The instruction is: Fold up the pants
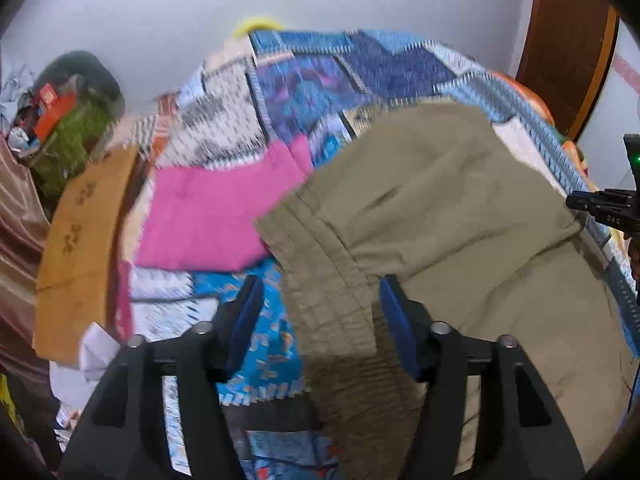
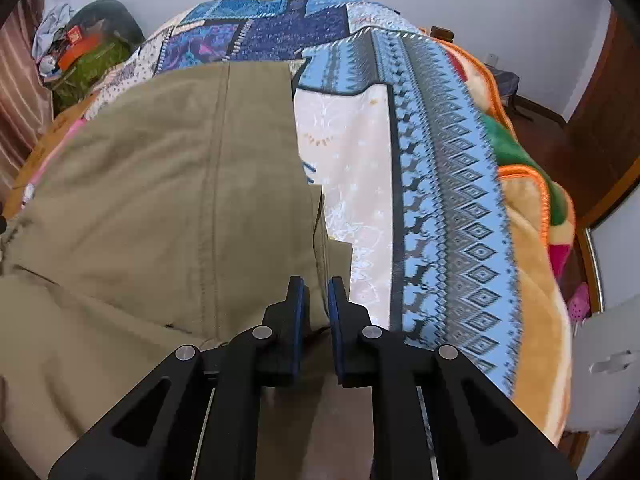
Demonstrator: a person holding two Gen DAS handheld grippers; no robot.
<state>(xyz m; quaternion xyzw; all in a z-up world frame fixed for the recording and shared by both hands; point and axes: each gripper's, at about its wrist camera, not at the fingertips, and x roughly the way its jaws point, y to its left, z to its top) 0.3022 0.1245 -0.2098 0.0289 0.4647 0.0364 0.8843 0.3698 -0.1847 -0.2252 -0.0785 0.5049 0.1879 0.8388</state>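
Khaki pants [image 1: 452, 216] lie on a patchwork bedspread [image 1: 304, 80]. In the left wrist view their ribbed waistband [image 1: 324, 280] runs between my fingers. My left gripper [image 1: 318, 300] is open, its blue pads either side of the waistband edge. In the right wrist view the pants [image 2: 160, 200] cover the left of the bed, legs stacked. My right gripper [image 2: 318, 296] is nearly closed on the pants' leg edge [image 2: 320, 264], with cloth between the pads. The right gripper also shows at the right edge of the left wrist view [image 1: 600, 204].
A pink cloth [image 1: 208, 220] and an orange-brown cloth [image 1: 84, 240] lie on the bed to the left. A green bag with clutter [image 1: 72, 132] sits at the far left. An orange fleece blanket [image 2: 536, 260] hangs over the bed's right side. A wooden door [image 1: 568, 40] stands at the right.
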